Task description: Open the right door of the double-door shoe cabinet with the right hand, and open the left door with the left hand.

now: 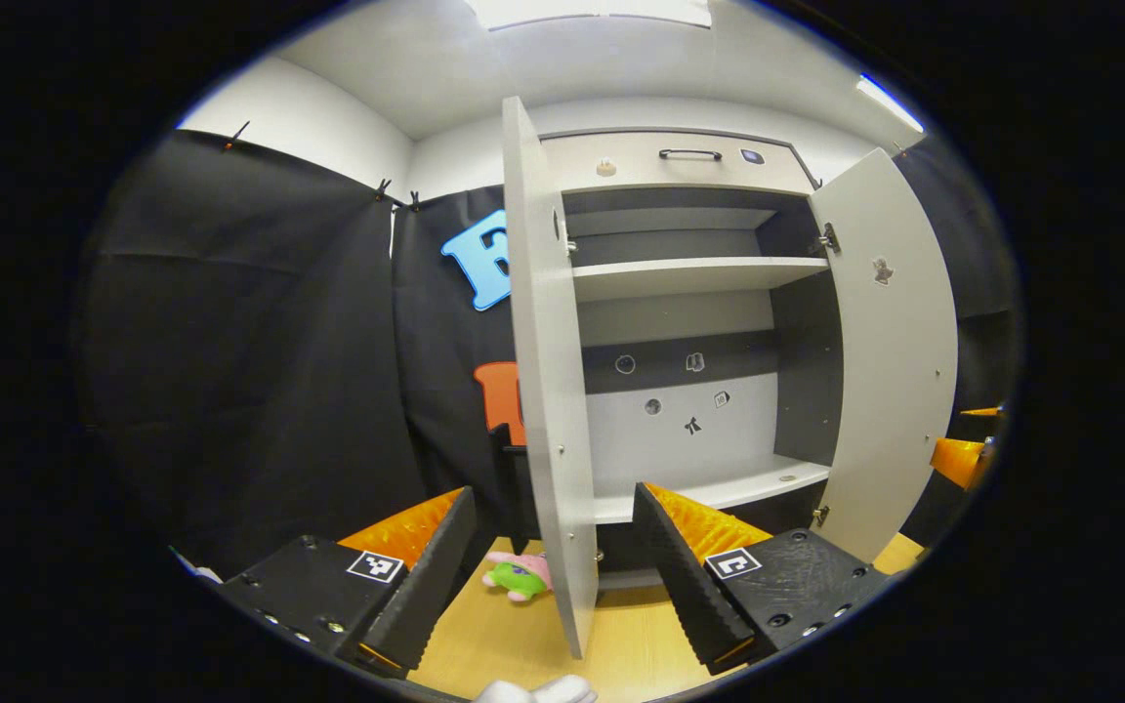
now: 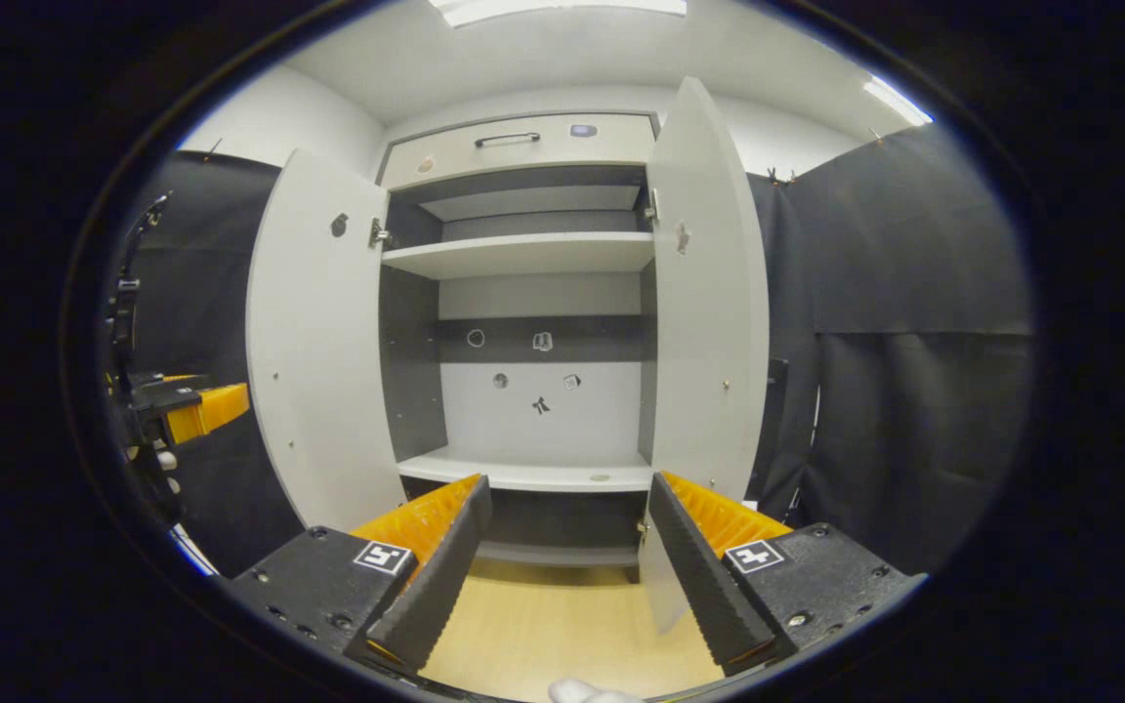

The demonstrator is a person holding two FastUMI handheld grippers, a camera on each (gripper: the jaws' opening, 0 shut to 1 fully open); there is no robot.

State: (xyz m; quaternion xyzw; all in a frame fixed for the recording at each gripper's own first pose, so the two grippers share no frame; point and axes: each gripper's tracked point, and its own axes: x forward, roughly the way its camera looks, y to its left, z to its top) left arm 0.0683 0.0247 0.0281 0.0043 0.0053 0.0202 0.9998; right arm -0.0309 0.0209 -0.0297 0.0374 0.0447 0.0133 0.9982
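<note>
Shoe cabinet (image 2: pixel 533 293) stands straight ahead against the booth wall, light grey carcass with dark grey inner side panels. Both doors are swung out wide.

Left door (image 1: pixel 548 391): in the left gripper view it is seen nearly edge-on, its free edge between the gripper's two fingers but touching neither. In the right gripper view its (image 2: pixel 313 342) inner face shows, with a hinge at the top.

Right door (image 2: pixel 709 293): open, angled toward the right gripper, lower corner just beside the right finger; contact cannot be told. In the left gripper view it (image 1: pixel 890 351) shows as a broad grey panel with a hinge near the top.

Interior:
- upper shelf (image 2: pixel 523 256), bare
- lower shelf (image 2: pixel 533 475), a small round mark on it, otherwise bare
- back panel (image 2: pixel 538 386) carries several small stickers, too small to make out
- drawer front (image 2: pixel 523 146) above the doors, with a dark bar handle (image 2: pixel 506 140)

Left gripper (image 1: pixel 553 576): fingers spread, holding nothing.
Right gripper (image 2: pixel 567 566): fingers spread, holding nothing.

Floor (image 2: pixel 562 625) is light wood. A small pink-and-green plush toy (image 1: pixel 520 574) lies on it by the foot of the left door.
</note>
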